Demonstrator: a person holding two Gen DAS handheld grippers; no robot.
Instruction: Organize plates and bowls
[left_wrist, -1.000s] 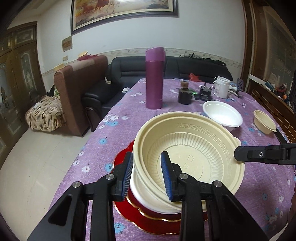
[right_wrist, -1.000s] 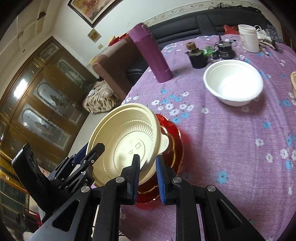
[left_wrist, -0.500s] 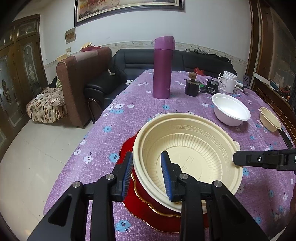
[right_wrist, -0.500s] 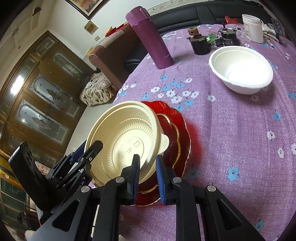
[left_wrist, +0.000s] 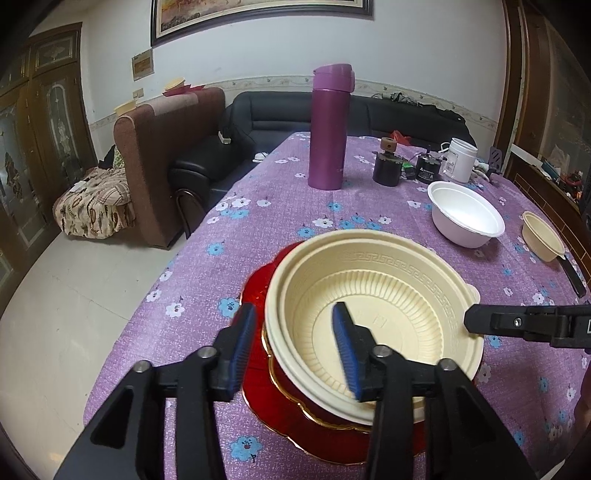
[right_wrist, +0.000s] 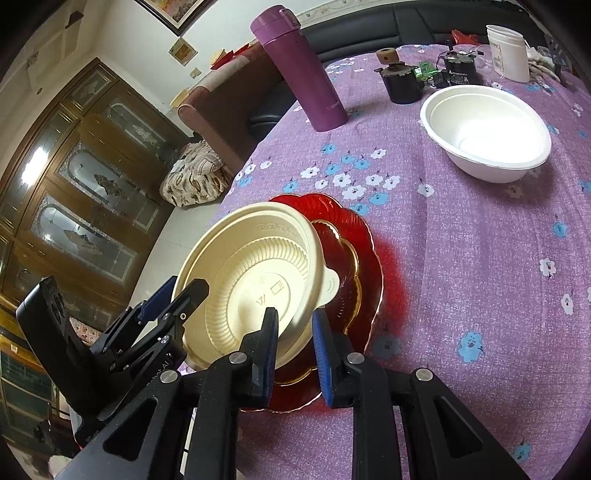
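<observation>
Cream bowl (left_wrist: 373, 314) sits on the red plate (left_wrist: 295, 417), near edge of the tabletop (left_wrist: 258, 229) with purple floral cloth. Landmark: the cream bowl.

Left gripper (left_wrist: 295, 347): jaws apart, straddling the bowl's near rim. One blue pad is outside the rim, on the side away from the right gripper; the other is inside over the ribbed wall. The outer pad shows a gap to the rim; the inner pad's contact with the bowl can't be told. In the right wrist view the same gripper (right_wrist: 173, 295) shows at the bowl's far-left edge.

Right gripper (right_wrist: 293, 336): jaws slightly apart, bowl rim runs between them, one finger over the bowl interior, one outside over the red plate (right_wrist: 354, 258). Gap visible on both sides of the rim, not clamped. In the left wrist view it (left_wrist: 476, 319) reaches the bowl's rim from the right, by the small tab.

Beyond the bowl: white bowl (left_wrist: 465, 214) up and right, well apart. Small cream bowl (left_wrist: 541, 236) further right. Purple thermos (left_wrist: 328, 125) upright, far behind the bowl. Dark jar (left_wrist: 387, 166) and white cup (left_wrist: 460, 159) behind the white bowl.
</observation>
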